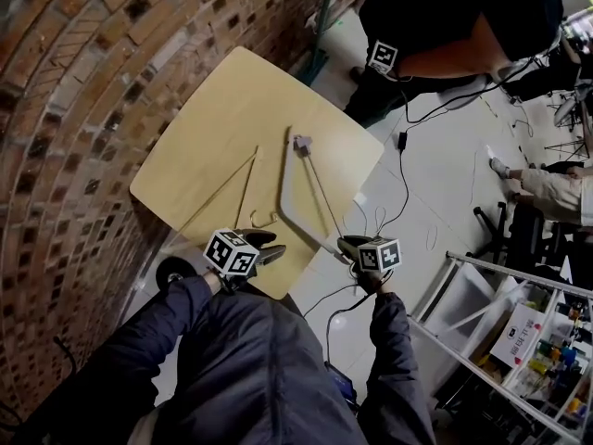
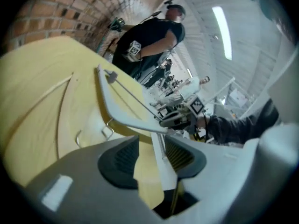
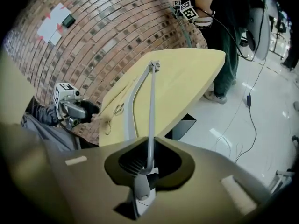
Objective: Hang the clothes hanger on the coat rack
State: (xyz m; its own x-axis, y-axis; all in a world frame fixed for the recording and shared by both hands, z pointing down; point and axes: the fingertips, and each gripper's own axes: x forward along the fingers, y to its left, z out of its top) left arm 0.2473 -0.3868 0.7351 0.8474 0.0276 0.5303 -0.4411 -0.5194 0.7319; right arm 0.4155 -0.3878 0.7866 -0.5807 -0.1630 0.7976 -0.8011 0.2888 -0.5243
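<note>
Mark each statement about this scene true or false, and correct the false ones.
1. The right hand-held gripper is shut on the white clothes hanger. True.
2. The table stands beside a brick wall. True.
3. The left hand-held gripper has its jaws shut tight. False: they stand apart.
4. The white clothes hanger hangs on a coat rack. False: it is over the table, one end in the right hand-held gripper.

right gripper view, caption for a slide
The right gripper shut on one end of the grey hanger over the wooden table
</note>
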